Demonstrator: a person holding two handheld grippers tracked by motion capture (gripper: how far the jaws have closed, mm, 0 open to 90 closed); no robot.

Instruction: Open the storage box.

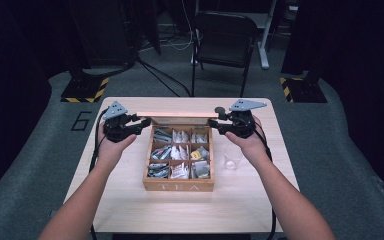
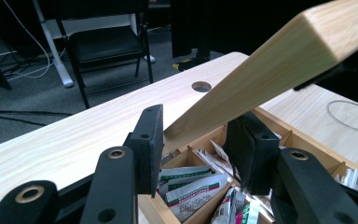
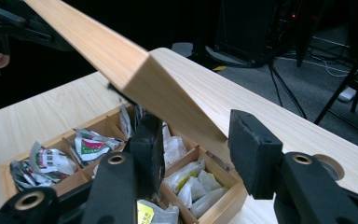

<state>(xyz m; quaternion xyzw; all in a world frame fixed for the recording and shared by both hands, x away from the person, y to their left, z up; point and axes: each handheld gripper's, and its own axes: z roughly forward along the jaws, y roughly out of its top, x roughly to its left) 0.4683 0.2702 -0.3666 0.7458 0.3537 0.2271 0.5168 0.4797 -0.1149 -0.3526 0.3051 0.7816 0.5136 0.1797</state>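
Lid (image 1: 177,115) up on the tea box (image 1: 179,186), one gripper at each end.

I've got the left gripper (image 1: 141,123) at the lid's left end and the right gripper (image 1: 212,124) at its right end; lid stands raised over the box's far edge, hinge side down. Left jaws look clamped on the lid's corner in the left gripper view. Right jaws straddle the other corner, one pad (image 3: 254,158) standing clear of the wood, so I can't tell if that side is truly gripping. Risk as I see it: if the right side is loose, the lid twists on its hinge or drops shut onto the sachets (image 1: 180,152). Uneven pull could drag the box. Glass (image 1: 232,160), just right of the box, could get knocked by my right forearm.
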